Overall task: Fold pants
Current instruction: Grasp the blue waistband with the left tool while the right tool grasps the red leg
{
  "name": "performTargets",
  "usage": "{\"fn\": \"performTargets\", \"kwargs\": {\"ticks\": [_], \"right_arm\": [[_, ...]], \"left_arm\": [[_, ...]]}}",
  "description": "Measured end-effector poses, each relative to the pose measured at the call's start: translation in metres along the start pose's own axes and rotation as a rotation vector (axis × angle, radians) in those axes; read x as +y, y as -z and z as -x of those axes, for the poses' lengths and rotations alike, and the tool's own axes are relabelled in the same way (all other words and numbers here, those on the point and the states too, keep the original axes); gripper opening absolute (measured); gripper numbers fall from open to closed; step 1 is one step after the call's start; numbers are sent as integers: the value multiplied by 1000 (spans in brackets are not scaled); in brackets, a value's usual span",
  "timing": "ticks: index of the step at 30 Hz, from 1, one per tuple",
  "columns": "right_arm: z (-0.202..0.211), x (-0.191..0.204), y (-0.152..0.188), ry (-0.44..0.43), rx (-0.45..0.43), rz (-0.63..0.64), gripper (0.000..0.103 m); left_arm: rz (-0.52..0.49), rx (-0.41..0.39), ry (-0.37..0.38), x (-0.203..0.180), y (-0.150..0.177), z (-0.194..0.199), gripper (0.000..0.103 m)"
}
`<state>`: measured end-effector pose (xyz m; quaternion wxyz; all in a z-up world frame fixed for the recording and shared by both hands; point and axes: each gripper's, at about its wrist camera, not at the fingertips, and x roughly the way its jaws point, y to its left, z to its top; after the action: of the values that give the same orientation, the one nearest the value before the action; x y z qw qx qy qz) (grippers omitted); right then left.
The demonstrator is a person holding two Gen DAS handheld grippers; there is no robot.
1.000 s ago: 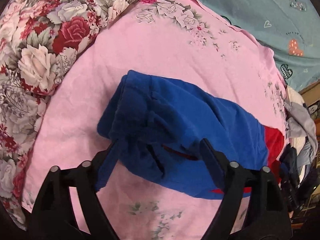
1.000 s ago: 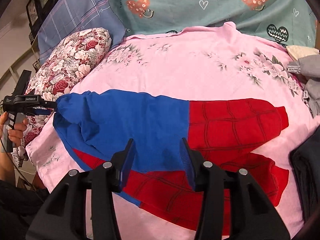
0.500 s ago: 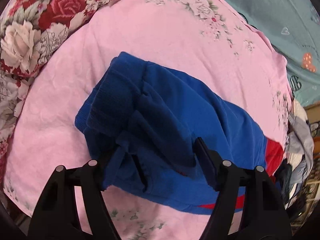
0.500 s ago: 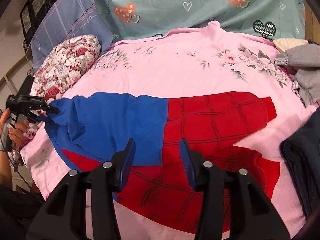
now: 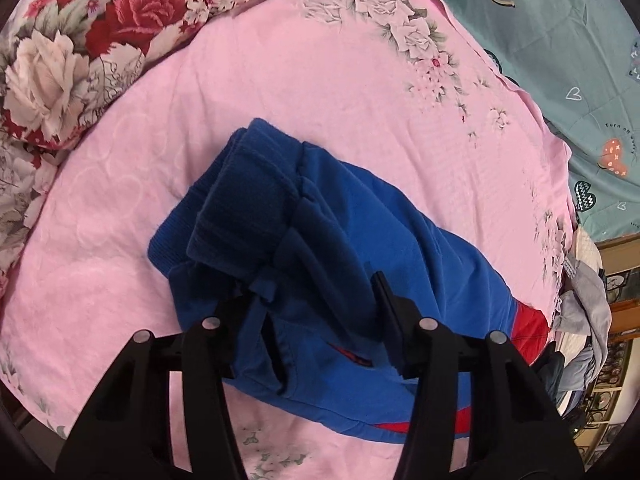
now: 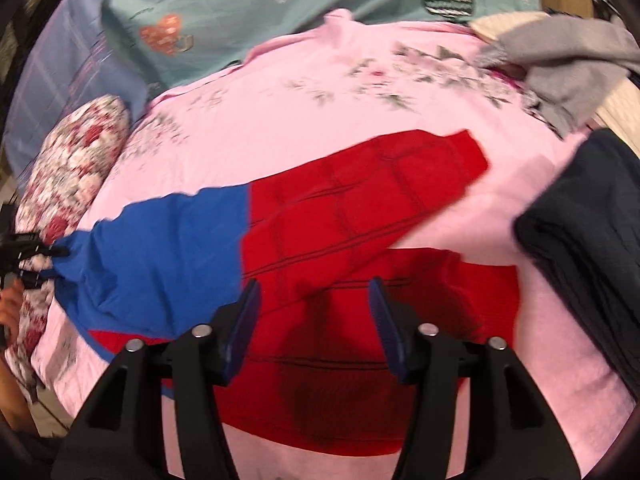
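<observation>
1. Blue-and-red fleece pants (image 6: pixel 280 248) lie flat across the pink floral bed sheet (image 5: pixel 320 80), waistband at 9 o'clock.
2. Left gripper (image 5: pixel 308 300): jaws have just been closing, now clenched on the bunched waistband.
3. Right gripper (image 6: pixel 312 316): jaws have just been opening, released above the red legs at 6 o'clock, likely reaching for a grasp.

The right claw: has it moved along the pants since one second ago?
Yes. The right claw now hangs over the red legs of the pants, away from the blue part; the pillow sits farther off. Its jaws have been opening, gripping nothing.
</observation>
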<state>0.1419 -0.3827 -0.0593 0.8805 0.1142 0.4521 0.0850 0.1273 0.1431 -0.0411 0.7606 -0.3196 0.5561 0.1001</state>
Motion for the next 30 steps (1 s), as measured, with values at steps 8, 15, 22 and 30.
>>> {"fn": "performTargets", "kwargs": {"ticks": [8, 15, 22, 30], "right_arm": [[-31, -8, -28, -30, 80, -78, 57], [-59, 3, -39, 21, 131, -130, 44], [-27, -3, -47, -20, 38, -198, 6], [58, 15, -22, -93, -26, -100, 6]], "left_arm": [[-111, -10, -42, -12, 5, -7, 37], [-161, 1, -30, -11, -1, -5, 13], [-226, -24, -19, -21, -3, 16, 12], [-296, -76, -26, -2, -2, 57, 13]]}}
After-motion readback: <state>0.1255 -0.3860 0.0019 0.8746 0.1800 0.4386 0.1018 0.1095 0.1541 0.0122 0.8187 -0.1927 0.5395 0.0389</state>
